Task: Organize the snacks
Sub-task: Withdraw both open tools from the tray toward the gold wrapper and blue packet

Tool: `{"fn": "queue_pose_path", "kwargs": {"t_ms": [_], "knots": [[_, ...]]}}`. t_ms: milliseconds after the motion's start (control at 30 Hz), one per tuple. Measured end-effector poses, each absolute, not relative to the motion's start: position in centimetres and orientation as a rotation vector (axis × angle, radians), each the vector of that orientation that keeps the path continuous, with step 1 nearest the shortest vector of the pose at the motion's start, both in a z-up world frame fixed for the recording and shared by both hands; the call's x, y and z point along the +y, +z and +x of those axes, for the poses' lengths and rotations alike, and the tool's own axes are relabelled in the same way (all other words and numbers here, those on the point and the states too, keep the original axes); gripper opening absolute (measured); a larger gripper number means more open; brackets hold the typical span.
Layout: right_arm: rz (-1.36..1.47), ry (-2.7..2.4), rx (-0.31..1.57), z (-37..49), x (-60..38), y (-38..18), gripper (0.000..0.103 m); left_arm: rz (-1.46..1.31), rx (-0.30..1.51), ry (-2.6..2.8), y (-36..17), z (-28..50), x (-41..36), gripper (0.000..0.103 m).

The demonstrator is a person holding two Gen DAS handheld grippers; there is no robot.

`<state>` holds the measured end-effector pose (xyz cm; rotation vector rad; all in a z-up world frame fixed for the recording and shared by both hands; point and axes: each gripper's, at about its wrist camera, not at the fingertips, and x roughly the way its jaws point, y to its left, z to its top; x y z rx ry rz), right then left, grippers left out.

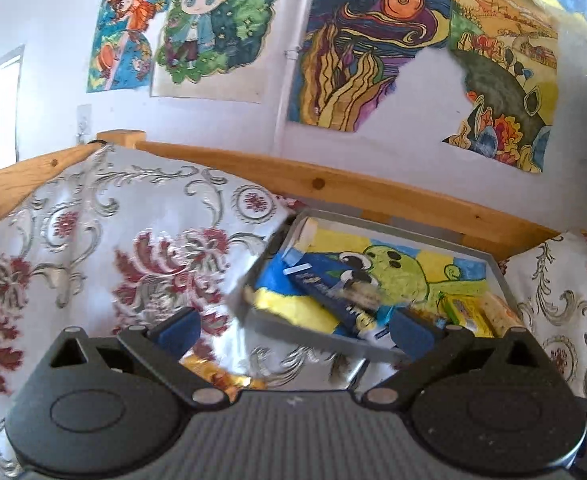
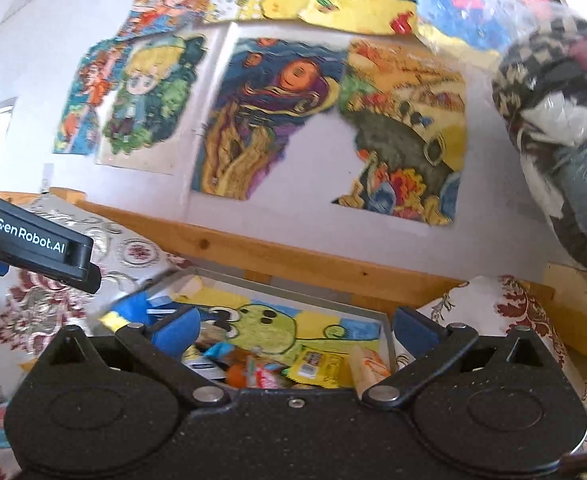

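Hovering near the grey tray (image 1: 289,326), both grippers are seen with fingers spread and nothing held: the left gripper (image 1: 293,330) beside its left wall, the right gripper (image 2: 293,338) above its contents. Snacks (image 2: 313,366) are heaped inside the tray; a gold wrapper (image 1: 217,374) lies outside, just left. It should be approached low and pinched across its middle.

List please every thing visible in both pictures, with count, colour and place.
tray: one, grey, on the cloth before the wooden rail.
drawing: one, yellow, green and blue, lining the tray.
dark blue packet: one, in the tray.
yellow packet: one, in the tray.
gold wrapper: one, on the cloth near the left tool.
cloth: one, white with red flowers.
pictures: several, colourful, on the wall.
left tool: open.
right tool: open.
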<state>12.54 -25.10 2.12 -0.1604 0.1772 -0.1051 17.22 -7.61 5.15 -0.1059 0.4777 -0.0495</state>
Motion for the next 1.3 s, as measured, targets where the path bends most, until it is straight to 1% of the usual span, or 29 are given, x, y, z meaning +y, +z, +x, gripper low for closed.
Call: {"fn": "queue_pose_path", "kwargs": {"t_ms": [400, 767, 967, 1133, 1300], "knots": [[-0.097, -0.068, 0.230, 6.6, -23.1, 3.2, 0.102, -0.089, 0.479, -0.009, 2.5, 10.0, -1.8, 0.102], [-0.083, -0.028, 0.303, 2.6, -20.4, 2.8, 0.102, -0.012, 0.489, -0.047, 0.2, 4.6, 1.5, 0.102], [-0.085, 0.015, 0.384, 1.5, -18.7, 2.1, 0.102, -0.005, 0.504, -0.057, -0.7, 2.8, 2.6, 0.102], [-0.116, 0.057, 0.485, 1.5, -17.2, 1.1, 0.102, 0.009, 0.575, -0.064, -1.4, 2.4, 3.0, 0.103], [-0.183, 0.072, 0.523, 1.8, -15.7, 0.4, 0.102, 0.035, 0.598, -0.075, -1.4, 2.6, 3.1, 0.102]]}}
